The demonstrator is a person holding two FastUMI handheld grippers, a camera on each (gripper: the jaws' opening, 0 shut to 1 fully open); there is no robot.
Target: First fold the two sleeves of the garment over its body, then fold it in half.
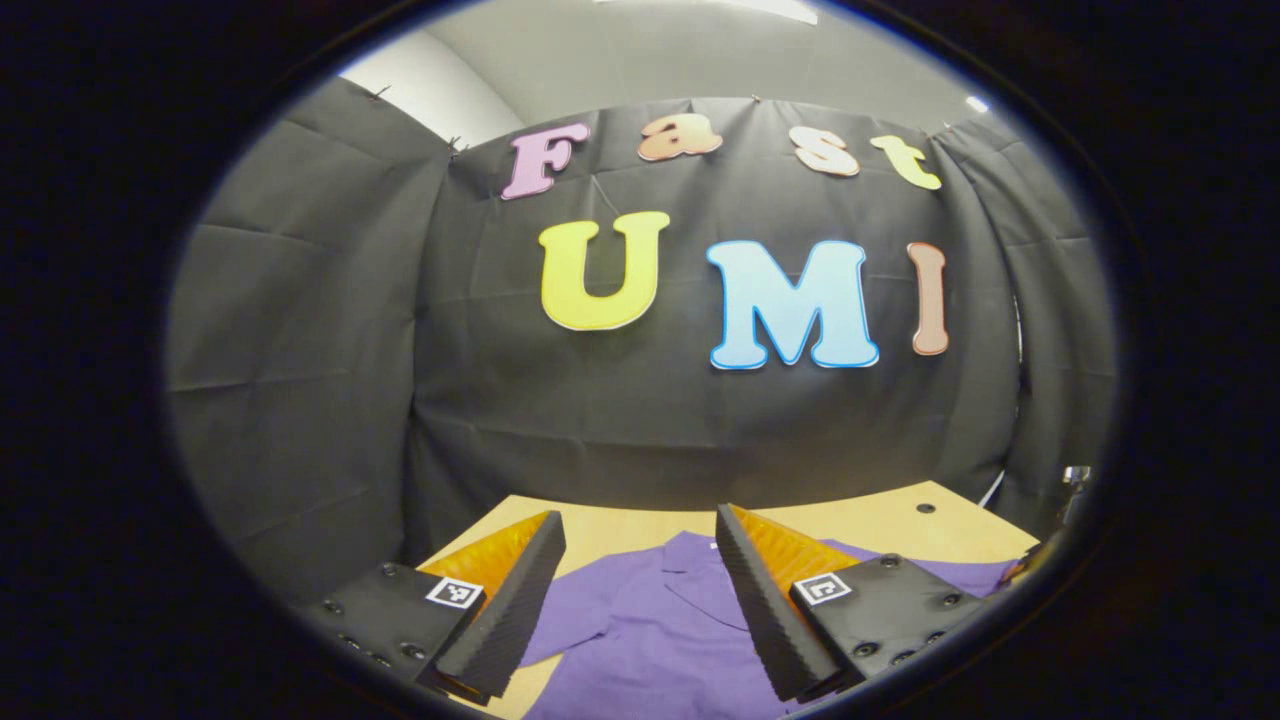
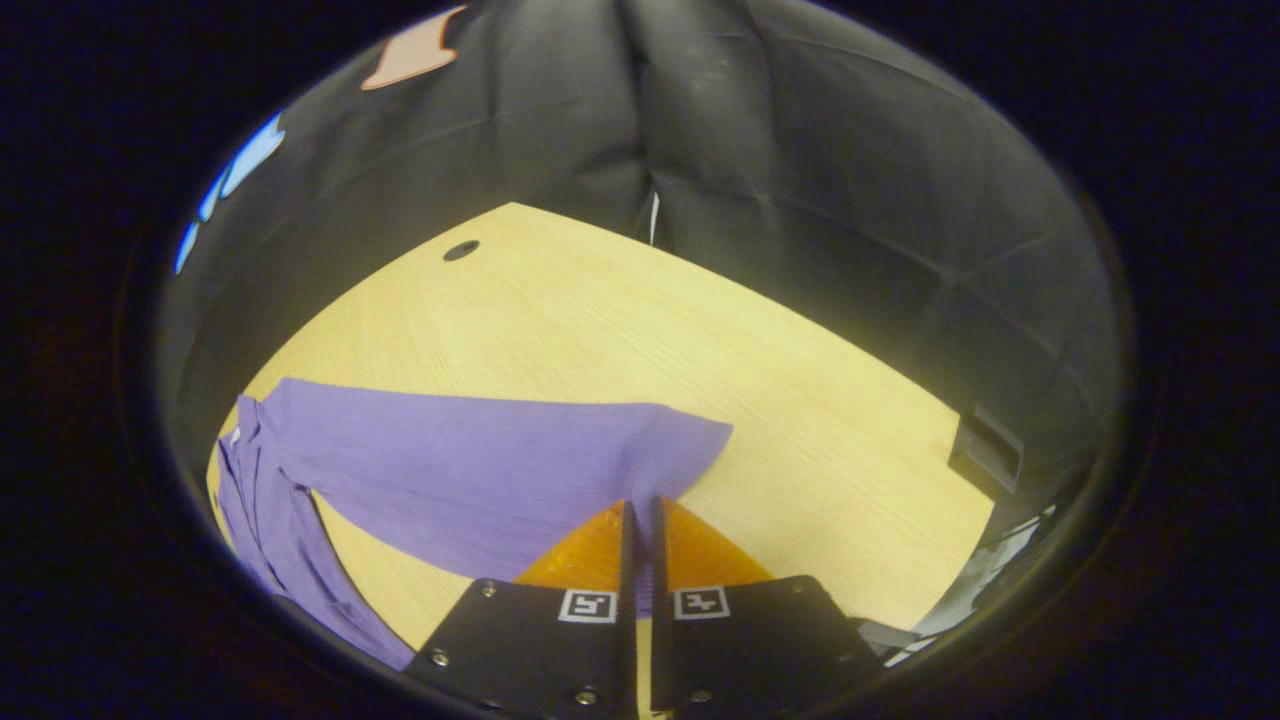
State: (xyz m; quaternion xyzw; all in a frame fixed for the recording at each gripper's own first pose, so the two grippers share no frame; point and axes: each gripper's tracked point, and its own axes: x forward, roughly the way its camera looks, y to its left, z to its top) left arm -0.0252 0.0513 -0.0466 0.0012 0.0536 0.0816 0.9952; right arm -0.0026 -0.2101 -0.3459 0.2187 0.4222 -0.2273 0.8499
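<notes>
Sleeve (image 2: 480, 470) clamped between right jaws

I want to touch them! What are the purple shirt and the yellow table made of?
The purple shirt looks like soft, matte woven cloth: it drapes, creases and lifts where the right gripper pinches its sleeve. The table looks like pale wood or wood-look laminate, smooth, with faint grain lines.

In the left gripper view we look level across the light wooden table (image 1: 900, 520) toward the black cloth wall (image 1: 650, 420). In the right gripper view we look down, close. We see the purple cloth shirt (image 1: 650, 630) (image 2: 480, 470) in both.
</notes>
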